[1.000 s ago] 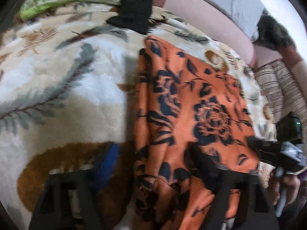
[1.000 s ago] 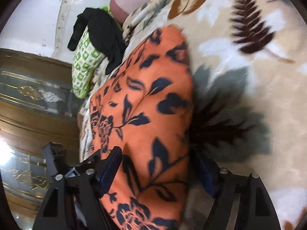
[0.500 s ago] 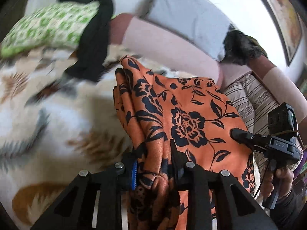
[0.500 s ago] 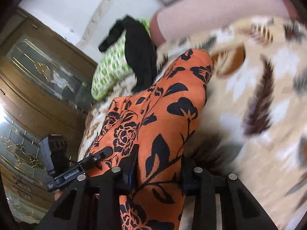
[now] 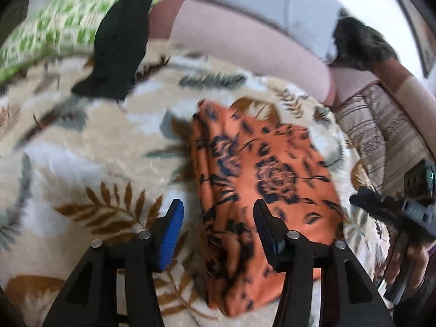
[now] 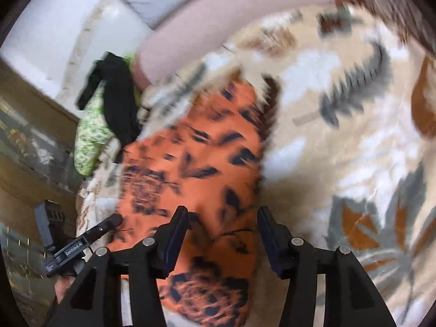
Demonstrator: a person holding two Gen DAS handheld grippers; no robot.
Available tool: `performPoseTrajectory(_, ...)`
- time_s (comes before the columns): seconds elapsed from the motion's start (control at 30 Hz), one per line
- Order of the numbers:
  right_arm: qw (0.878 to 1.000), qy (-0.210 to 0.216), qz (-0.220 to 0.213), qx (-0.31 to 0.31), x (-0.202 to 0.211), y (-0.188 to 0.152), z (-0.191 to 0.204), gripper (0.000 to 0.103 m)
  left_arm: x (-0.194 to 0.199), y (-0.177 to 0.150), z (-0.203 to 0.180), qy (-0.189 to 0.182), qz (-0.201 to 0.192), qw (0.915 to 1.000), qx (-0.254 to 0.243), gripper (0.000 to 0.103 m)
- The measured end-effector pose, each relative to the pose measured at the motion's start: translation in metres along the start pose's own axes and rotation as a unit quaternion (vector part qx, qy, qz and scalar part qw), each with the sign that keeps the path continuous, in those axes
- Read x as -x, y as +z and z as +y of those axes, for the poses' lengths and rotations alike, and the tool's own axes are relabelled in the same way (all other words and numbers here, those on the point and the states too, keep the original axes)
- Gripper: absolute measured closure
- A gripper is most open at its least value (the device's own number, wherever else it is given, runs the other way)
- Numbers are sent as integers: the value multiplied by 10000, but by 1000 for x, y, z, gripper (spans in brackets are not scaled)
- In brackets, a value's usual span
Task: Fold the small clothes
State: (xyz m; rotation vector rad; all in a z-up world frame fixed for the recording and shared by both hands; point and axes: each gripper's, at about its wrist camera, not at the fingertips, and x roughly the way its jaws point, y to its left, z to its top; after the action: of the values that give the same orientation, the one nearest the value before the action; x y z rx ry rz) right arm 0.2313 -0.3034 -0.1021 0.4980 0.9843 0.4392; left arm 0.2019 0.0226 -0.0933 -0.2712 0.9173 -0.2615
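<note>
An orange cloth with dark blue flowers (image 5: 261, 179) lies folded on the leaf-patterned blanket (image 5: 90, 163). My left gripper (image 5: 218, 207) hovers over its near left edge. Its jaws are opening, and the blue pads (image 5: 171, 231) press on nothing. In the right wrist view the same cloth (image 6: 196, 163) runs under and between the fingers of my right gripper (image 6: 222, 212). Those jaws are opening too and stand clear of the fabric. Each view shows the other gripper at the cloth's far side, the right gripper (image 5: 381, 209) and the left gripper (image 6: 106, 224), each in a hand.
A black garment (image 5: 117, 41) hangs over a green patterned pillow (image 5: 51, 30) at the back left. A pink bolster (image 5: 239, 38) and a striped cushion (image 5: 381, 130) border the blanket. A wooden cabinet (image 6: 24, 147) stands beyond the bed's edge.
Half a second ago both grippers were shut on the lifted cloth. Both have let go and pulled back, and the cloth now lies on the blanket.
</note>
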Motion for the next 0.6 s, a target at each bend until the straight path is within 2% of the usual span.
performPoseTrajectory(0.07, 9992, 383, -74, 133, 6, -1, 18, 41, 2, -5, -4, -22, -35, 9997, -240, 40)
performPoseTrajectory(0.1, 9981, 588, -10, 194, 0, -1, 27, 36, -6, -5, -6, 50, 78, 9994, -322, 40)
performPoseTrajectory(0.17, 9973, 656, 265, 190, -19, -4, 28, 33, -39, -9, -1, 440, 636, 9965, -306, 38)
performPoseTrajectory(0.2, 9975, 483, 519, 17, -34, -8, 18, 33, -53, -13, 7, 392, 953, 9946, -82, 38)
performPoseTrajectory(0.23, 9966, 413, 684, -209, -45, -10, 8, 33, -55, -14, 10, 263, 973, 9948, 132, 38)
performPoseTrajectory(0.3, 9959, 559, 570, -437, -41, -10, 6, 33, -38, -10, 9, 233, 698, 9971, 184, 38)
performPoseTrajectory(0.37, 9971, 673, 353, -71, -25, -5, 22, 33, -22, 0, 0, 257, 308, 9992, -63, 38)
performPoseTrajectory(0.43, 9970, 735, 204, 104, -19, 4, 32, 33, -21, 11, -6, 235, 164, 9994, -211, 38)
performPoseTrajectory(0.47, 9969, 763, 194, 44, -23, 10, 31, 33, -25, 13, -7, 306, 180, 9991, -239, 38)
performPoseTrajectory(0.53, 9971, 733, 146, -161, -36, 21, 20, 33, -54, 13, 4, 746, 512, 9958, -118, 37)
performPoseTrajectory(0.6, 9973, 404, 249, -567, -62, 28, -8, 30, -71, 9, 19, 689, 741, 9945, 266, 30)
